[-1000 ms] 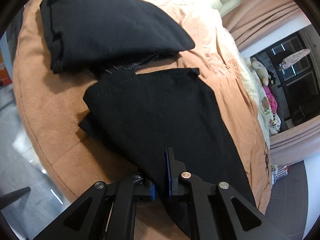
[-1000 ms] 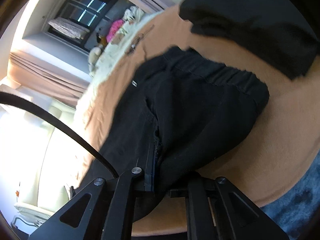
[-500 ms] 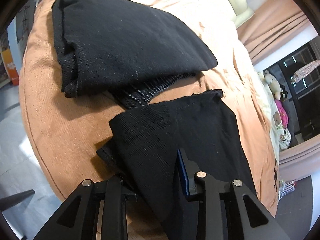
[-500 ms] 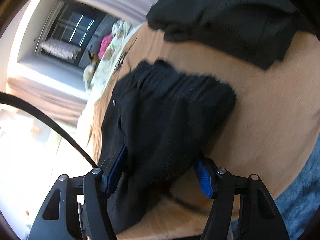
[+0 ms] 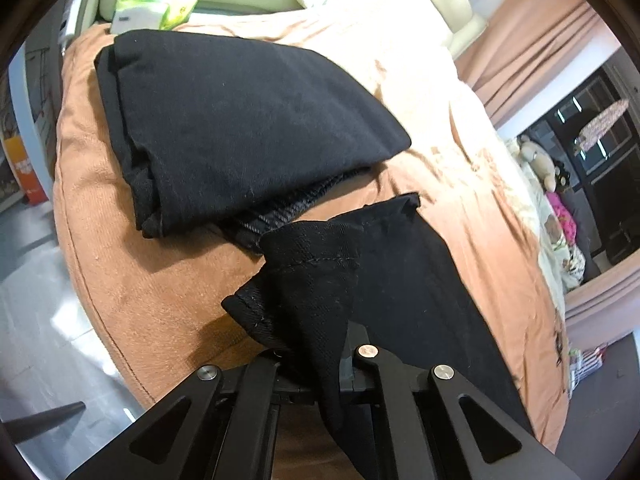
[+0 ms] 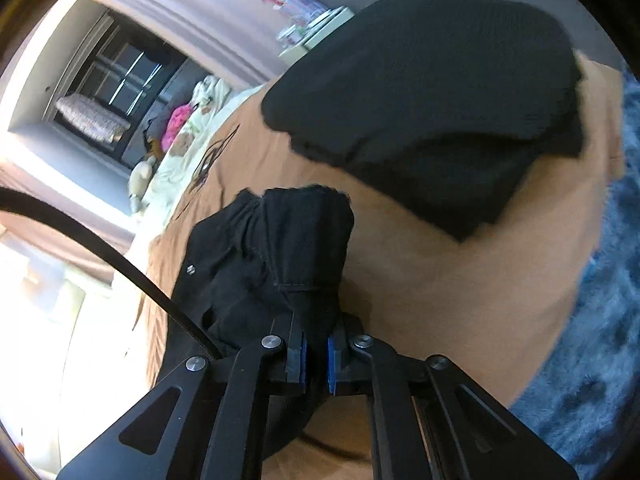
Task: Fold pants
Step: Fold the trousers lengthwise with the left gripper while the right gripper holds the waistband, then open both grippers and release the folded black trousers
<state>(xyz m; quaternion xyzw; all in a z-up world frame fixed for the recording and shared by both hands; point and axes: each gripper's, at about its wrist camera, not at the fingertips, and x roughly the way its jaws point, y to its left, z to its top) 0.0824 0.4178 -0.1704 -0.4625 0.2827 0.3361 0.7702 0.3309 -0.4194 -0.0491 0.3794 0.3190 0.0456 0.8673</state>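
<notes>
- Black pants (image 5: pixel 400 280) lie on an orange-brown bed cover (image 5: pixel 132 280), near its edge, partly gathered and lifted at both ends.
- Left gripper (image 5: pixel 316 364): jaws just closed, clenched on a hemmed leg end of the pants; cloth drapes down between the fingers and hides the left pad.
- Right gripper (image 6: pixel 315 356): jaws just closed, blue pads (image 6: pixel 333 360) pinching a bunched fold of the pants (image 6: pixel 296 248) at the waistband end; a small metal button shows on the cloth to the left.
- Stack of folded black clothes (image 5: pixel 240 128) sits further up the bed, just beside the held leg end, striped fabric showing beneath it.
- Tissue pack (image 5: pixel 160 6) beyond the stack.
- Stuffed toys (image 5: pixel 540 160) far right, near the dark window.
- Grey-blue rug (image 6: pixel 600 320) beside the bed in the right wrist view.
</notes>
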